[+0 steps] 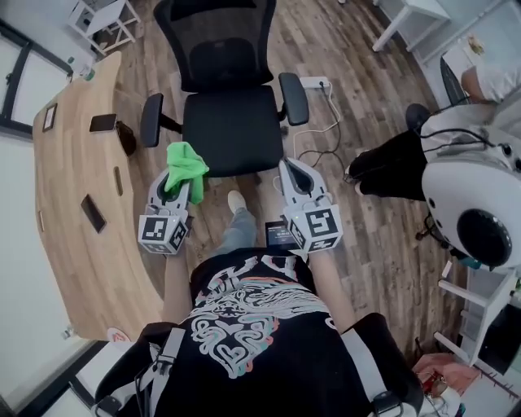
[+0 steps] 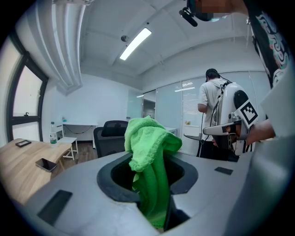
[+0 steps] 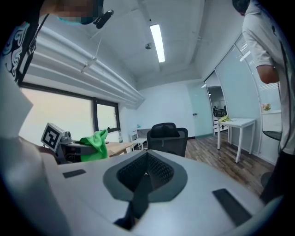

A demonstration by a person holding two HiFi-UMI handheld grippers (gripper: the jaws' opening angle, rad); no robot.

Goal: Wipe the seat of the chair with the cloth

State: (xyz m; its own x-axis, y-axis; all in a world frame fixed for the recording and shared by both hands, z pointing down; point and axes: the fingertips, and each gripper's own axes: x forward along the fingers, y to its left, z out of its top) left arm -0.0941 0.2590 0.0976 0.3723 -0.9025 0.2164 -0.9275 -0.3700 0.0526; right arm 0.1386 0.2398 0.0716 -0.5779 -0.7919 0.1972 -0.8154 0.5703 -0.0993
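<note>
A black office chair (image 1: 232, 122) with a mesh back stands in front of me, its seat bare. My left gripper (image 1: 174, 181) is shut on a green cloth (image 1: 186, 167) that bunches above the jaws, near the seat's front left corner. In the left gripper view the green cloth (image 2: 151, 161) hangs pinched between the jaws. My right gripper (image 1: 291, 171) is shut with nothing in it, beside the seat's front right corner. The right gripper view shows the chair (image 3: 168, 137) ahead and the cloth (image 3: 94, 144) at the left.
A curved wooden desk (image 1: 81, 204) with phones on it runs along the left. A power strip (image 1: 316, 82) and cables lie on the floor right of the chair. A person (image 1: 476, 122) and a white machine (image 1: 476, 208) are at the right. White tables (image 1: 411, 16) stand beyond.
</note>
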